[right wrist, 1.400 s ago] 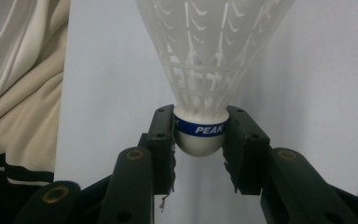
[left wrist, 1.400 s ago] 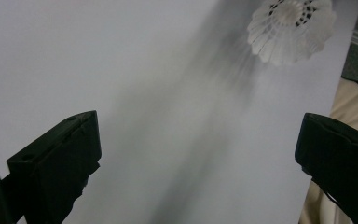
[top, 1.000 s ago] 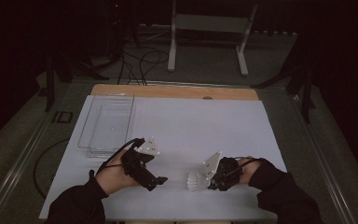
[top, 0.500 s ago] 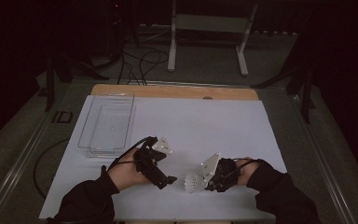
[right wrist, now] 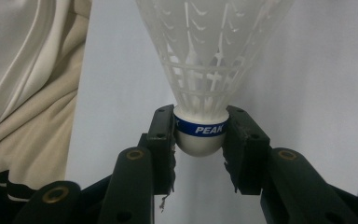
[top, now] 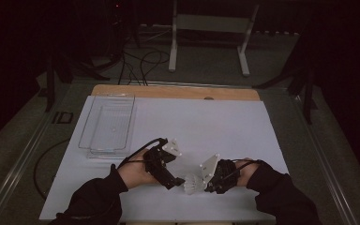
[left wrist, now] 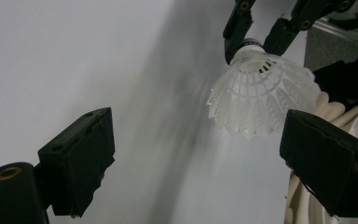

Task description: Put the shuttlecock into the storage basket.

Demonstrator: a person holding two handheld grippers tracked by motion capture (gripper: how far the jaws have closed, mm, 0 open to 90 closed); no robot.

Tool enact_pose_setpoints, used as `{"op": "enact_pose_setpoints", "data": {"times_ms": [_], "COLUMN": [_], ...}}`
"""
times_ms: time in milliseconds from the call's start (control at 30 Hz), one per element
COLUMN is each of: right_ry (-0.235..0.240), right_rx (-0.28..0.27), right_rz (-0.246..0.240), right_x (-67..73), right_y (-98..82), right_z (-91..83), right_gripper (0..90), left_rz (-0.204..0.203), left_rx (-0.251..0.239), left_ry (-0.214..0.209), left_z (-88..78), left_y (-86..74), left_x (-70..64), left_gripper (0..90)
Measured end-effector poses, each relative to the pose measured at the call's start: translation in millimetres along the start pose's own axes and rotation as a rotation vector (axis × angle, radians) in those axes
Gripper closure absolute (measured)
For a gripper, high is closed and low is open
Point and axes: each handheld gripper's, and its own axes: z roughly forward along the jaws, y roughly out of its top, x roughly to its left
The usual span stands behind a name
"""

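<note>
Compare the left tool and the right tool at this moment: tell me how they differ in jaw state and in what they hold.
The right tool is shut on the cork of the white shuttlecock; the left tool holds nothing. The left tool's jaws stand wide apart and have just been closing a little, with the shuttlecock's skirt ahead of them, untouched; the right tool's jaws press the cork from both sides. Both are black, hand-held, and low over the white table.

The white table (top: 225,126) lies bare across its middle, right side and far edge, open to passage. A clear plastic tray (top: 108,125) stands near the far left corner. Along the near edge, the left gripper (top: 177,180) and the shuttlecock (top: 193,183) in the right gripper (top: 208,183) crowd together.
</note>
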Motion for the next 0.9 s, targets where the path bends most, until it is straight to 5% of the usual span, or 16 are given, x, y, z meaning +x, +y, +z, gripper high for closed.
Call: {"op": "enact_pose_setpoints", "data": {"times_ms": [400,667,900], "right_ry": [-0.011,-0.013,-0.014], "right_rx": [-0.002,-0.007,-0.007], "right_rz": [-0.044,-0.056,-0.070], "right_x": [2.0,2.9,4.3], "right_y": [7.3,8.8,10.0], "right_z": [1.4,2.4,4.0], "right_gripper": [65.6,65.5,65.6], "left_rz": [0.037,0.071,0.082], "left_rx": [0.066,0.078,0.079], "left_ry": [-0.044,-0.080,-0.114], "left_z": [21.5,28.8,34.4], "left_y": [4.2,5.0,6.5], "left_x": [-0.5,-0.8,-2.1], "left_gripper": [21.9,45.6,56.7]}}
